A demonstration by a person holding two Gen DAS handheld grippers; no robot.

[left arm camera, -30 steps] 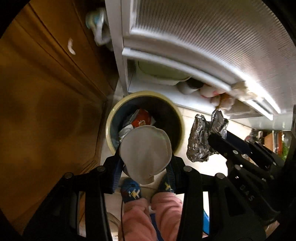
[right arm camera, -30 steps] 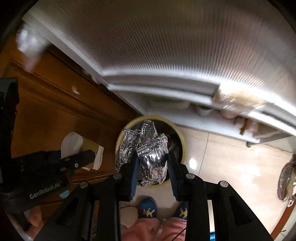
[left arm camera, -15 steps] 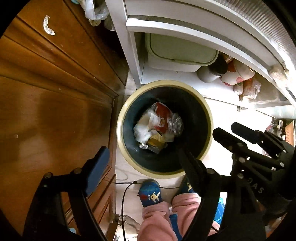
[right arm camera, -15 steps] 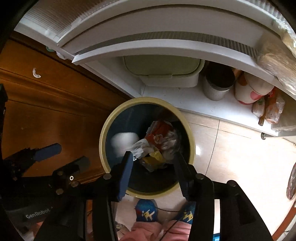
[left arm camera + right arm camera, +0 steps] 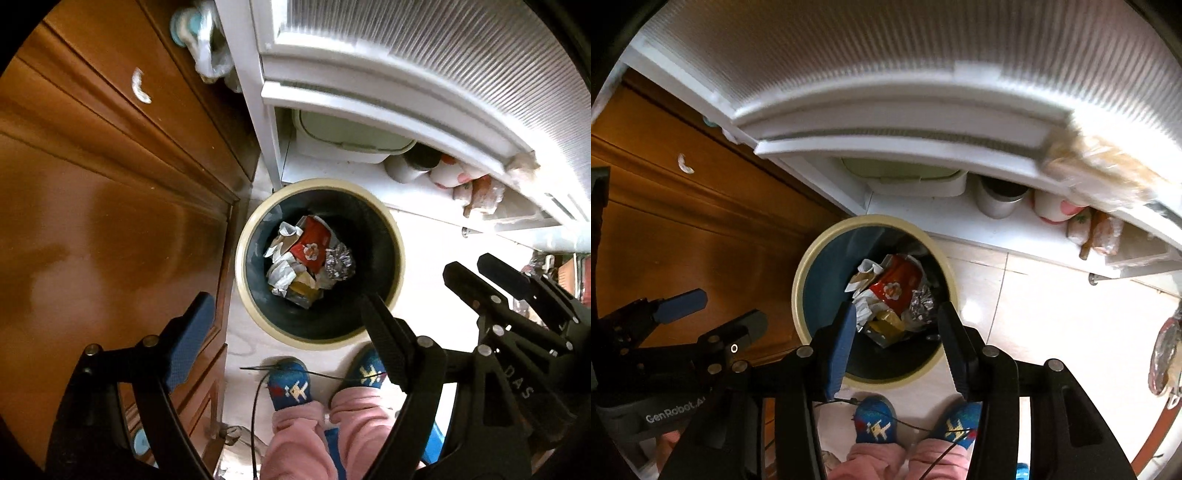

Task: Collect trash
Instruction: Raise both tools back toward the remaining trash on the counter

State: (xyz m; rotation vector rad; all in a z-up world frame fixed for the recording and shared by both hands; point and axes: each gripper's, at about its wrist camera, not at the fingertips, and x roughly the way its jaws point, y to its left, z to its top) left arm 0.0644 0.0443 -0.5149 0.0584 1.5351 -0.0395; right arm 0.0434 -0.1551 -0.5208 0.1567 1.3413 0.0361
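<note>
A round trash bin (image 5: 395, 236) with a cream rim and dark inside stands on the floor; it also shows in the right wrist view (image 5: 799, 291). Inside lie a red wrapper (image 5: 312, 247), white paper scraps (image 5: 282, 267) and crumpled foil (image 5: 338, 262); the foil also shows in the right wrist view (image 5: 921, 304). My left gripper (image 5: 284, 317) is open and empty above the bin's near rim. My right gripper (image 5: 895, 325) is open and empty over the bin; it also shows in the left wrist view (image 5: 480, 273).
A brown wooden cabinet (image 5: 92, 206) stands left of the bin. A white shelf unit (image 5: 406, 110) rises behind it, with a green-lidded box (image 5: 905, 177) and cups (image 5: 1001, 199) on its lowest shelf. The person's blue slippers (image 5: 291, 387) are on the pale tile floor.
One second ago my left gripper held a white cup and my right held crumpled foil. Both opened and the items dropped into the bin. Both grippers have since lifted slightly.
</note>
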